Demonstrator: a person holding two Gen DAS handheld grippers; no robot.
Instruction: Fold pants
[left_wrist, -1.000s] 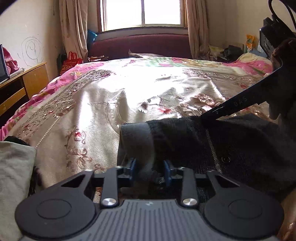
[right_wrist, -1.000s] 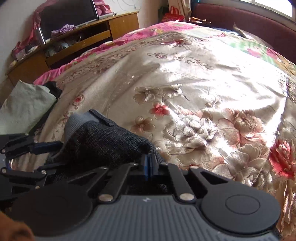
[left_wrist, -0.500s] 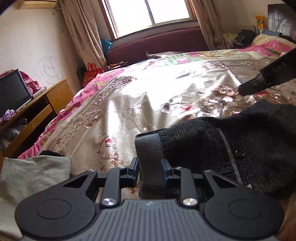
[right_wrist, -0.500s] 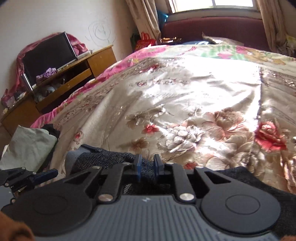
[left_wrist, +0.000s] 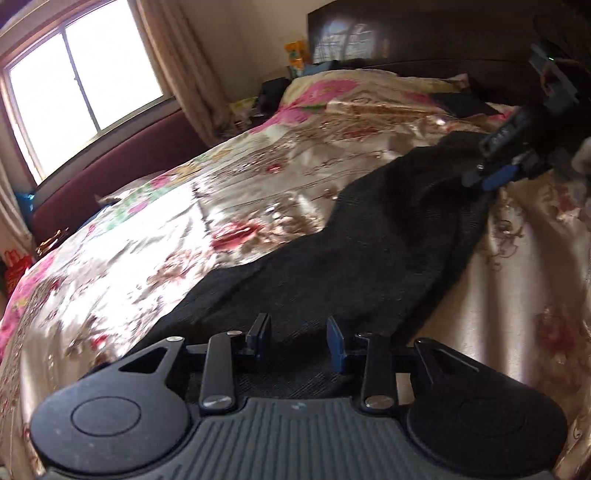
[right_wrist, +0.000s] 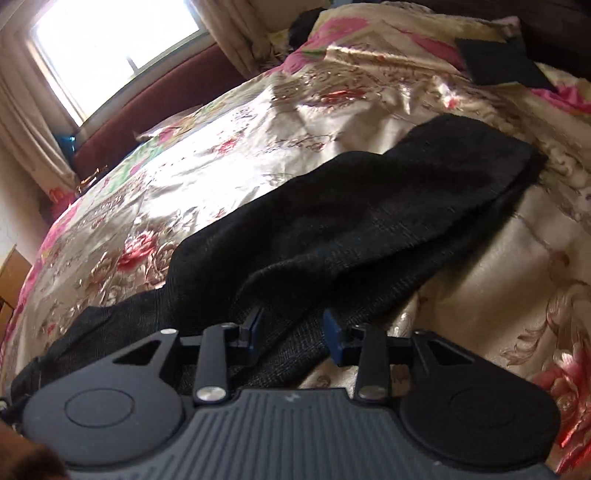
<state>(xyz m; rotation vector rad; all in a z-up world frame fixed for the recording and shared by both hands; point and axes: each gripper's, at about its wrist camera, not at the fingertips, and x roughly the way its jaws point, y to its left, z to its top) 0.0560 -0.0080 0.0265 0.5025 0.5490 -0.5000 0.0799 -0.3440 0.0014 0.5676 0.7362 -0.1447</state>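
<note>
Dark grey pants lie stretched slantwise over the floral bedspread, running from the near edge to the upper right. My left gripper hovers low over the near part. Its jaws are opening, and cloth lies under the gap with neither pad pressing on it. In the right wrist view the pants run away to the hem at the upper right. My right gripper sits just above them, its jaws also opening, the fabric loose between the blue pads. The left wrist view shows the right gripper over the far stretch.
A bright window with curtains and a maroon padded bench stand beyond the bed. A dark headboard and pillows close the right end. A dark square cloth lies near the pillows. A wooden cabinet stands left.
Both grippers let go of the waistband and their jaws widened. Both views swung right along the pants, from the waist end toward the legs and headboard.
</note>
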